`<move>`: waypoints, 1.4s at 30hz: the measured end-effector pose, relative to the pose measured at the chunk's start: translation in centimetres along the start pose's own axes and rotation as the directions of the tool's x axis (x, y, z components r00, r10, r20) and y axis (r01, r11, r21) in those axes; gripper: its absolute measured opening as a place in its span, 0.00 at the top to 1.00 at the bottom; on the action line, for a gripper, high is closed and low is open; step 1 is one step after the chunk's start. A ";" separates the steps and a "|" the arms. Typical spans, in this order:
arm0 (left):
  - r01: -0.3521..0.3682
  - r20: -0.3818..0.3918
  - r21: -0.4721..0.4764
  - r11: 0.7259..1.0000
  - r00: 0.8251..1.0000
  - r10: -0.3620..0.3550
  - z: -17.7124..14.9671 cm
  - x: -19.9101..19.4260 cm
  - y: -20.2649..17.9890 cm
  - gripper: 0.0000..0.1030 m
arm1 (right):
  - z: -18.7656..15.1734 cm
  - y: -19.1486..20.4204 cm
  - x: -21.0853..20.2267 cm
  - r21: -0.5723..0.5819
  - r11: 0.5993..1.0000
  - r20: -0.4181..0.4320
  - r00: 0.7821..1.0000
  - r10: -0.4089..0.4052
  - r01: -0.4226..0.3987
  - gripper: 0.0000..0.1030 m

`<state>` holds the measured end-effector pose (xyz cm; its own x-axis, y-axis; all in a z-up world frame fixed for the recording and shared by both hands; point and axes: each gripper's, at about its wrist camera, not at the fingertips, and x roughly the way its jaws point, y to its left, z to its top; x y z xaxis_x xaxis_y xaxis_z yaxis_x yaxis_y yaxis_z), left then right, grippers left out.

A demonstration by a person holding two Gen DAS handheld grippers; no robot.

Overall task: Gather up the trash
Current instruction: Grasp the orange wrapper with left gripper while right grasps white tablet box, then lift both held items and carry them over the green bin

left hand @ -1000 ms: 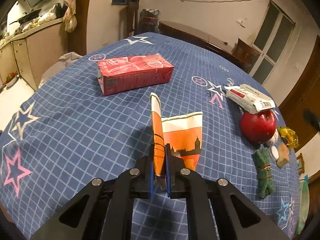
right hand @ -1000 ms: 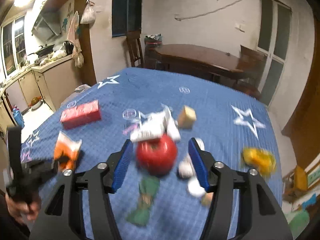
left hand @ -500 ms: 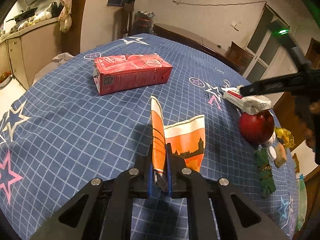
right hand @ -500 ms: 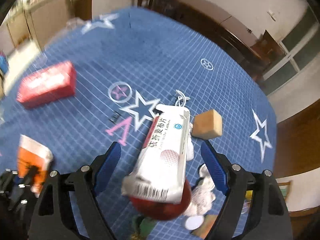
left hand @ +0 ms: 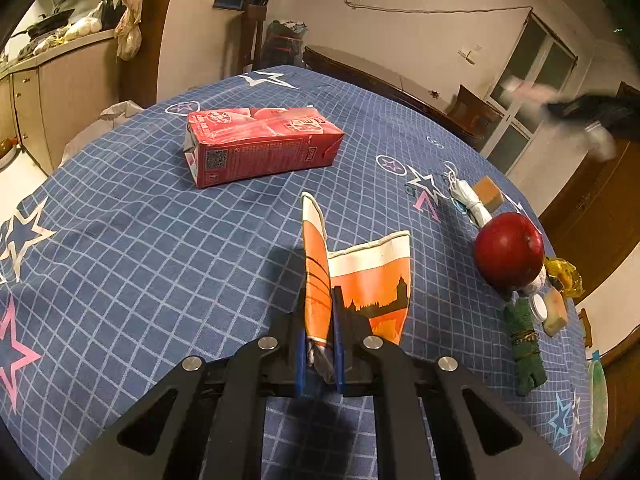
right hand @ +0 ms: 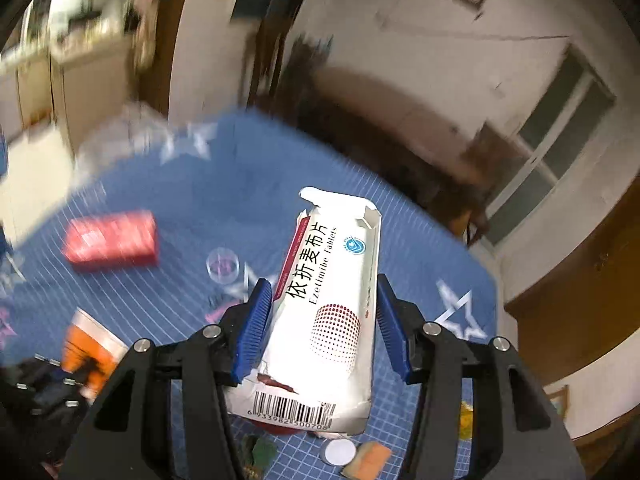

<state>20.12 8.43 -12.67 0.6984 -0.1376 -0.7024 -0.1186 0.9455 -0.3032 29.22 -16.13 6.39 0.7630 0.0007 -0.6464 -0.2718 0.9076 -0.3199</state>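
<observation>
My left gripper is shut on a flattened orange and white paper cup, held just above the blue star-patterned tablecloth. A white medicine box stands lengthwise between the blue pads of my right gripper, whose jaws are closing on it. The box is lifted clear of the table. In the left wrist view the right gripper is a dark blur high at the right. A red drink carton lies on its side further back.
At the table's right edge lie a red apple, a brown cube, a white cord bundle, a green scouring pad, a yellow wrapper and a white cap. A dark wooden table stands behind.
My right gripper dropped over the white medicine box beside the apple, closed on it and lifted it up and away. My left gripper kept still with the paper cup.
</observation>
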 end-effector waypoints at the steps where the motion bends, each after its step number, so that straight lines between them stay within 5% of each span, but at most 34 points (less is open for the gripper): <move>1: -0.004 0.000 0.003 1.000 1.000 0.004 0.0 0.0 0.0 0.88 | -0.3 -0.8 -2.1 0.022 1.000 0.049 0.999 -0.011 0.010 0.51; 5: -0.015 0.000 0.012 1.000 1.000 0.015 -0.1 0.0 -0.4 0.88 | -2.7 -3.1 -9.4 0.092 0.995 0.217 0.975 -0.046 0.026 0.51; 10: -0.040 0.001 0.034 0.999 0.999 0.040 -0.1 0.1 -1.1 0.88 | -8.7 -4.7 -16.7 0.194 0.979 0.367 0.920 -0.136 0.067 0.51; 17: -0.089 0.008 0.075 0.993 0.996 0.089 -0.1 0.3 -2.0 0.89 | -17.5 -4.9 -19.6 0.354 0.925 0.411 0.865 -0.287 0.138 0.50; 21: -0.125 0.018 0.090 0.988 0.992 0.124 -0.2 0.2 -2.4 0.89 | -21.3 -4.2 -19.0 0.387 0.908 0.383 0.868 -0.317 0.160 0.50; 33: -0.107 0.058 0.169 0.980 0.993 0.099 -2.4 -2.8 -6.2 0.89 | -25.3 -0.1 -14.6 0.370 0.927 0.269 0.947 -0.175 0.066 0.50; 42: -0.060 0.106 0.276 0.959 0.994 0.031 -2.2 -4.9 -11.8 0.89 | -27.2 -1.8 -15.4 0.440 0.894 0.252 0.944 -0.212 0.084 0.50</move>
<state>16.53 -2.73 -7.02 0.7653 -0.0761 -0.6392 0.0397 0.9967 -0.0711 2.00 -29.19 -1.90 0.9261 -0.0862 -0.3673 0.0786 0.9963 -0.0355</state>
